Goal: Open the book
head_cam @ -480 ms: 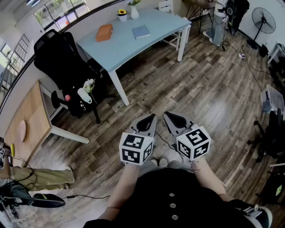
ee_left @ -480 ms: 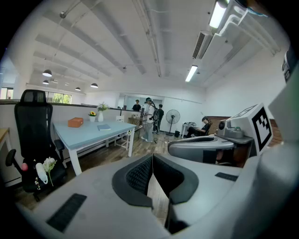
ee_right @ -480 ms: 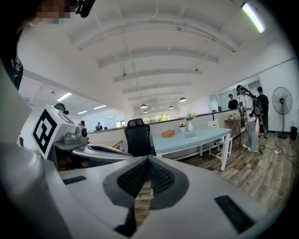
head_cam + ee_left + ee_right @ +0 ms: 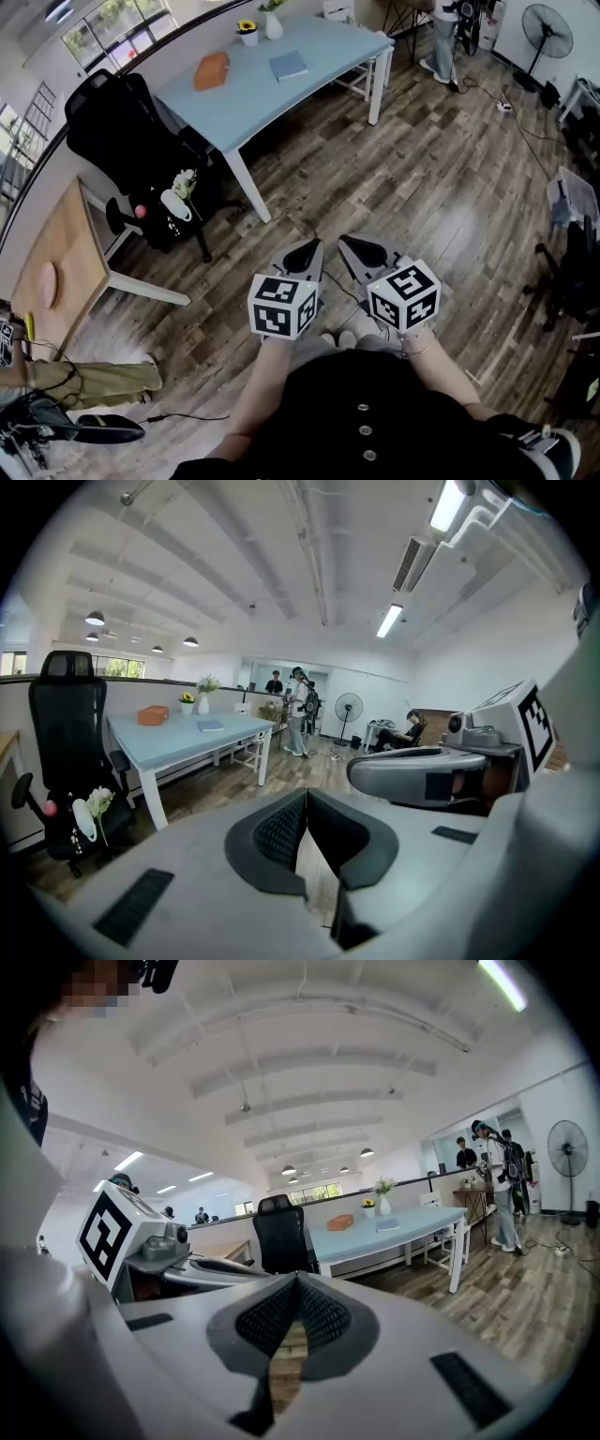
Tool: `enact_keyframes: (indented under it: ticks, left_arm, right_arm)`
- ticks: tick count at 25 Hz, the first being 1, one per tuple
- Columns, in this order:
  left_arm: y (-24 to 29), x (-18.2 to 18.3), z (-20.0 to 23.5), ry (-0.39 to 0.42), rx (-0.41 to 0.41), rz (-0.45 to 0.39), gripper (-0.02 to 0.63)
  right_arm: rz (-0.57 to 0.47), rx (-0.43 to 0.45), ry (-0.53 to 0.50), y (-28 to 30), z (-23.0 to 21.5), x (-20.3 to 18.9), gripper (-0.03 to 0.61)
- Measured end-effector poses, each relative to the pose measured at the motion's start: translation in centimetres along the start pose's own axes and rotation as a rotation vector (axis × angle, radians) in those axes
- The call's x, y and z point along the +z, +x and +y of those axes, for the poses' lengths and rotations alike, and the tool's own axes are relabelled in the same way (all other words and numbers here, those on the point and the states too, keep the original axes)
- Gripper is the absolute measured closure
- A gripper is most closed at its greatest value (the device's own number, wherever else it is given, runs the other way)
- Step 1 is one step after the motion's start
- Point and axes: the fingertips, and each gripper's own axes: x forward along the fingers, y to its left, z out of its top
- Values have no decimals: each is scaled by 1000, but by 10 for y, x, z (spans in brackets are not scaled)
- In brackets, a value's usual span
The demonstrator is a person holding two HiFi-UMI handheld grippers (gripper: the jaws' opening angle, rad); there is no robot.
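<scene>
Two sets of tongs, the left tongs (image 4: 305, 253) and the right tongs (image 4: 360, 251), are held side by side over the wooden floor (image 4: 441, 187), each closed tip to tip with nothing gripped. The book (image 4: 288, 66) is seen lying shut on the light-blue table (image 4: 253, 98), well apart from both, beside an orange box (image 4: 212, 70) and near a white vase (image 4: 273, 24). A black office chair (image 4: 117, 127) is parked at the table's near left side.
</scene>
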Motion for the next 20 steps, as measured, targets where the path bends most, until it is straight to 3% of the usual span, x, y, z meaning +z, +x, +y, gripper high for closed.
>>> enact_keyframes:
  ticks: [7, 13, 17, 18, 20]
  left_arm:
    - [0, 13, 4, -24, 28, -78, 598]
    - [6, 28, 2, -25, 14, -162, 597]
    - [16, 26, -3, -24, 26, -157, 595]
    - [19, 26, -6, -22, 27, -151, 588]
    - [24, 27, -7, -25, 26, -145, 500]
  right_arm:
    - [-54, 9, 39, -2, -9, 11, 577]
    - [-42, 11, 14, -6, -22, 7, 577]
    - [-38, 17, 49, -12, -35, -4, 577]
    - [-38, 13, 57, -14, -40, -8, 577]
    - [-34, 0, 69, -16, -50, -14, 577]
